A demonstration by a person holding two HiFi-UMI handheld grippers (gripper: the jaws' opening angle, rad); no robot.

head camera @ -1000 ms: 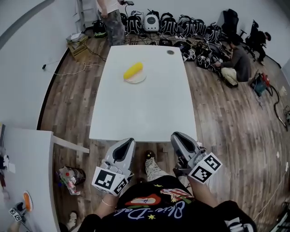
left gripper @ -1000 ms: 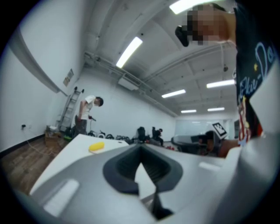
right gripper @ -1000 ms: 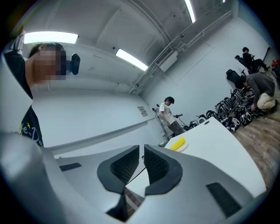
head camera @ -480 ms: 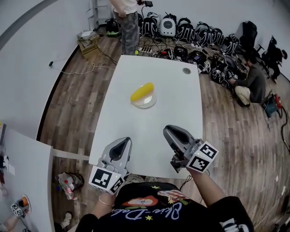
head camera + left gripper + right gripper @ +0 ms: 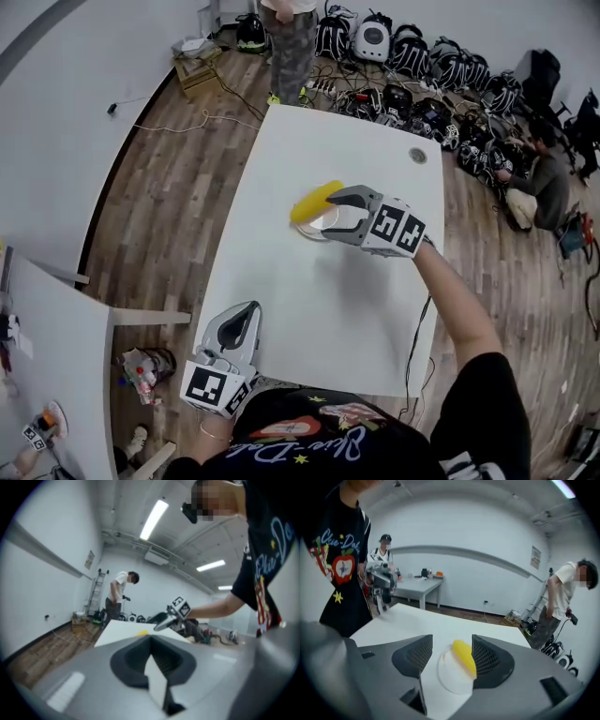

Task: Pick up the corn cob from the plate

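Observation:
A yellow corn cob [image 5: 316, 201] lies on a small white plate [image 5: 317, 228] in the middle of the white table [image 5: 309, 309]. My right gripper [image 5: 328, 220] is at the plate, its jaws opening. In the right gripper view the cob [image 5: 463, 657] and plate [image 5: 451, 677] sit between the spread jaws of that gripper [image 5: 451, 645], and neither pad presses on the cob. My left gripper [image 5: 249, 311] hangs at the table's near left edge. Its jaws meet at the tips with nothing in them [image 5: 150, 639].
A person [image 5: 291, 28] stands at the table's far end. Several black bags [image 5: 422, 66] line the back wall, and another person [image 5: 544, 178] crouches at the right. A small round disc [image 5: 418, 156] lies near the far right corner. A second white table [image 5: 47, 356] stands at the left.
My right gripper has swung forward over the table to the plate, rolled onto its side and opened. The left gripper moved forward to the table's near edge.

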